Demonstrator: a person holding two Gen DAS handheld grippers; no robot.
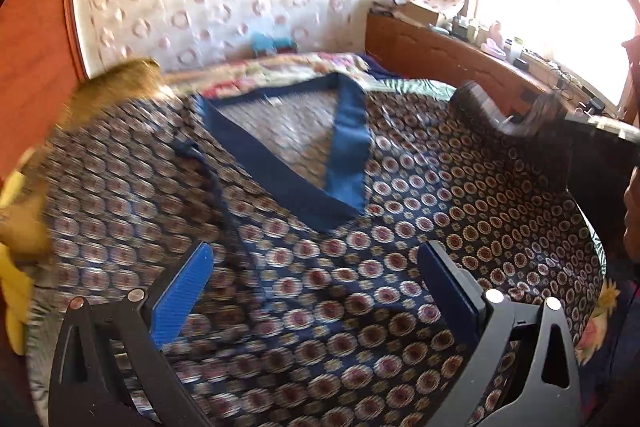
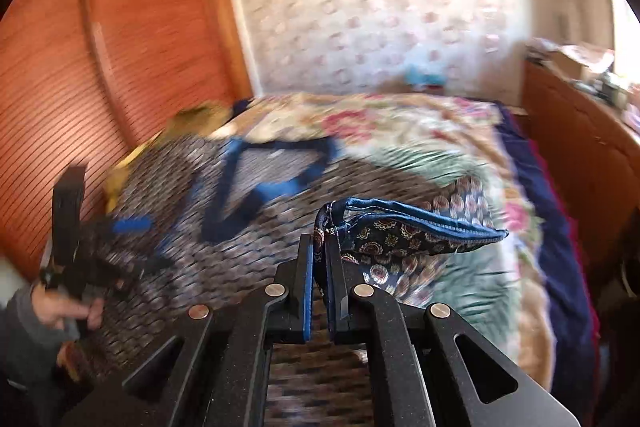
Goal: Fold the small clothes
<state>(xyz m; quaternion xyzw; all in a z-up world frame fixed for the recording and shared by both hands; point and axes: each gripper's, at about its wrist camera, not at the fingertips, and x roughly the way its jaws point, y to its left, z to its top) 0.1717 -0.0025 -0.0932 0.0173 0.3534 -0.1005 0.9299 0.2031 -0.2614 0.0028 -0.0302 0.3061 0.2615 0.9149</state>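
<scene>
A dark blue patterned top point(image 1: 320, 287) with a plain blue V-neck band point(image 1: 344, 155) lies spread on the bed. My left gripper point(image 1: 316, 267) is open just above its chest, below the V-neck, holding nothing. In the right wrist view my right gripper point(image 2: 319, 251) is shut on the blue-trimmed sleeve hem point(image 2: 404, 227) and holds it lifted above the bed at the garment's right side. The same top point(image 2: 224, 211) is blurred there, with the left gripper point(image 2: 100, 247) at its left edge. The right gripper point(image 1: 520, 119) shows at the far right in the left wrist view.
A floral bedspread point(image 2: 452, 163) covers the bed. A wooden wardrobe point(image 2: 100, 67) stands at the left, a wooden headboard shelf with clutter point(image 1: 460, 47) at the right under a bright window. Yellow and mustard cloth point(image 1: 24, 219) lies at the bed's left edge.
</scene>
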